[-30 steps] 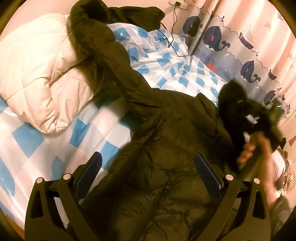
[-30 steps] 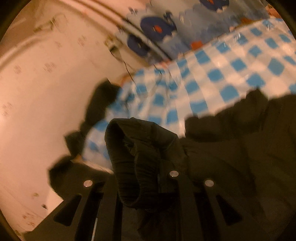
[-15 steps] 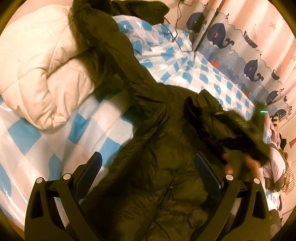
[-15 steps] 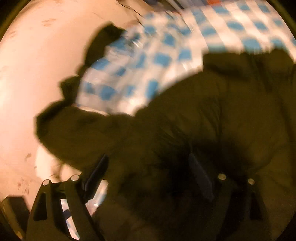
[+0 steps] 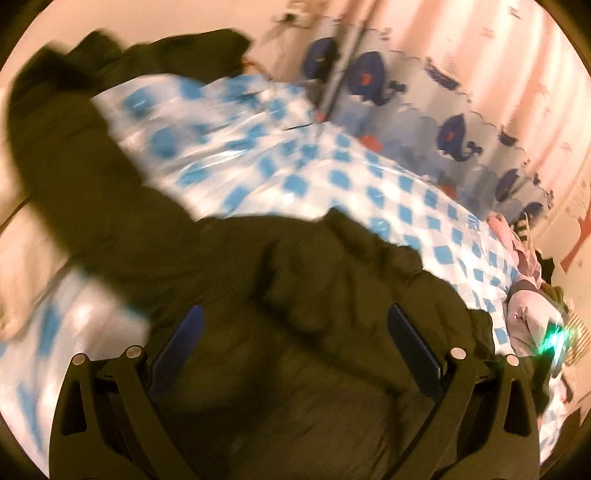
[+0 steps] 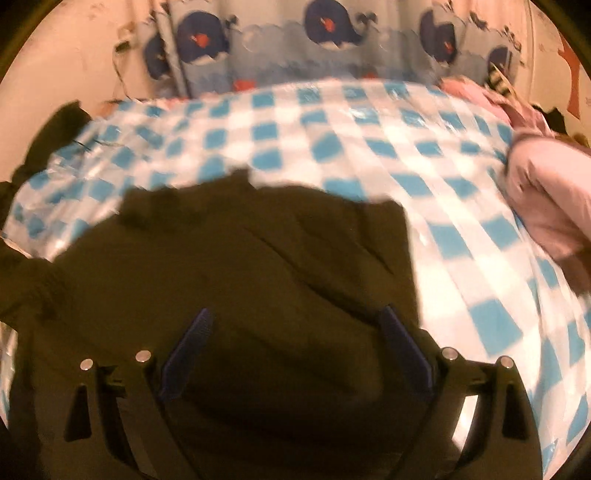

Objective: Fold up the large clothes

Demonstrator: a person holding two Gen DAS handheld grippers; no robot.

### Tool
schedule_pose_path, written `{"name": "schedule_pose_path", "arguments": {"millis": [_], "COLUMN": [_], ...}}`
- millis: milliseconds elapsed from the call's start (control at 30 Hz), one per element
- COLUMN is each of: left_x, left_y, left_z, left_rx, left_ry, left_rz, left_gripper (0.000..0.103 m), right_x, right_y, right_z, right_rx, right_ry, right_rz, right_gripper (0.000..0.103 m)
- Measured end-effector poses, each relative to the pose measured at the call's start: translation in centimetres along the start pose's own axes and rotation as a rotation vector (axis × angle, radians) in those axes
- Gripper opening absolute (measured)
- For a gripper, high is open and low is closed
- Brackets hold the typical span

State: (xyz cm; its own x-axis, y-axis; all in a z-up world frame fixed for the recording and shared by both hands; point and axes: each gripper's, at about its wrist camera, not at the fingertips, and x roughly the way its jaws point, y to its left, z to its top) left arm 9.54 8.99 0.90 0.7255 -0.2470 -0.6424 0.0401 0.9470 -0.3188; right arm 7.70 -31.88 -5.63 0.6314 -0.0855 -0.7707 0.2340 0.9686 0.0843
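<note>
Both sets of jaws stand spread with nothing pinched, the right gripper [image 6: 295,354] opening wider and the left gripper [image 5: 295,354] wide above the dark puffer jacket [image 5: 295,295]. It lies rumpled on the blue-checked bed [image 6: 369,122], one sleeve [image 5: 66,155] flung outward. Folding looks barely begun, with sleeves and body left to do.

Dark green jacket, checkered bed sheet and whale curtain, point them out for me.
dark green jacket [image 6: 258,266], right wrist view, its folded upper panel
checkered bed sheet [image 6: 369,125], right wrist view, bare middle stretch
whale curtain [image 6: 332,26], right wrist view, a whale print
</note>
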Motion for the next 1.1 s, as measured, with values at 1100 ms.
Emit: {"name": "schedule_pose_path", "arguments": {"millis": [1100], "left_x": [4.3], "left_y": [8.9], "left_z": [24.9], "left_rx": [0.926], "left_ry": [0.468], "left_rz": [0.917], "left_gripper": [0.096], "right_x": [-1.1], "right_y": [-1.1], "right_z": [-4.3], "right_rx": [0.446], "right_ry": [0.024], "right_rz": [0.401], "right_gripper": [0.097]}}
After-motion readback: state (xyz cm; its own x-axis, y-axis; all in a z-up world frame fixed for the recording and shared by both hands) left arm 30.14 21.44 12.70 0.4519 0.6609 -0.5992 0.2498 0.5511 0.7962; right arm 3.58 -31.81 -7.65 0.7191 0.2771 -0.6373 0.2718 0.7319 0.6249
